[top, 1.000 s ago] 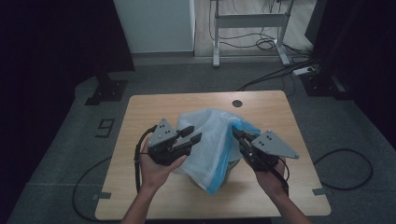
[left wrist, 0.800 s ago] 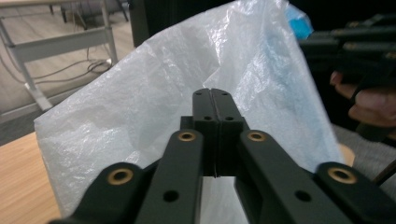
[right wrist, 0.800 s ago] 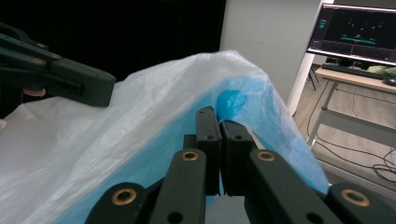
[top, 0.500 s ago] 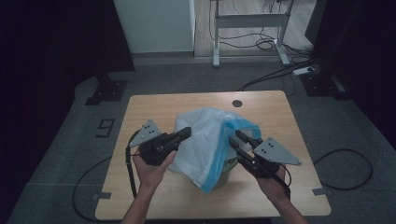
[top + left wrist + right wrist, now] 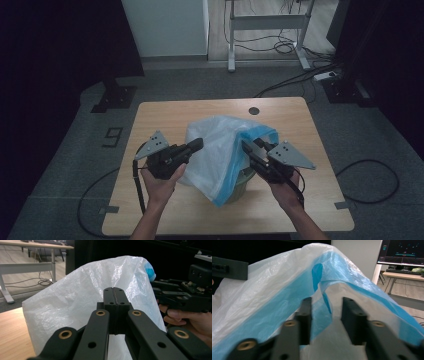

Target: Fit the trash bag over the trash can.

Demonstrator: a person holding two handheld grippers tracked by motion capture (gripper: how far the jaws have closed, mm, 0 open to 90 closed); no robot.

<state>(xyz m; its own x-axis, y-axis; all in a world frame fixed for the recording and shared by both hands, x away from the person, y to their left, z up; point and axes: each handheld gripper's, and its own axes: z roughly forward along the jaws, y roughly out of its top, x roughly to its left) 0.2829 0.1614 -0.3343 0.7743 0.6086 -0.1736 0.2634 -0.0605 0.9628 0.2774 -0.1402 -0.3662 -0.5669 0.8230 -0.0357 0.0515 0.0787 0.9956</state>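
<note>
A white plastic bag (image 5: 220, 145) with a blue rim is draped over a small green bin (image 5: 246, 181) in the middle of the table (image 5: 165, 115). My left gripper (image 5: 197, 144) is at the bag's left side with its jaws shut. In the left gripper view the pads (image 5: 113, 293) meet in front of the white film (image 5: 75, 302); I cannot tell whether any film is nipped. My right gripper (image 5: 247, 147) reaches in from the right. Its jaws have just been closing and stand apart (image 5: 327, 301), with a fold of the blue rim (image 5: 322, 307) hanging between them, unpressed.
The bin stands near the table's front edge. A round cable hole (image 5: 254, 110) lies at the back of the tabletop. Behind the table are a desk frame (image 5: 265, 30) and floor cables (image 5: 300, 80). The right gripper and the hand holding it (image 5: 180, 300) show in the left gripper view.
The left gripper has drawn back a little to the left and shut its jaws. The right gripper's jaws have come apart around the bag's blue rim. The bag has shifted slightly.
</note>
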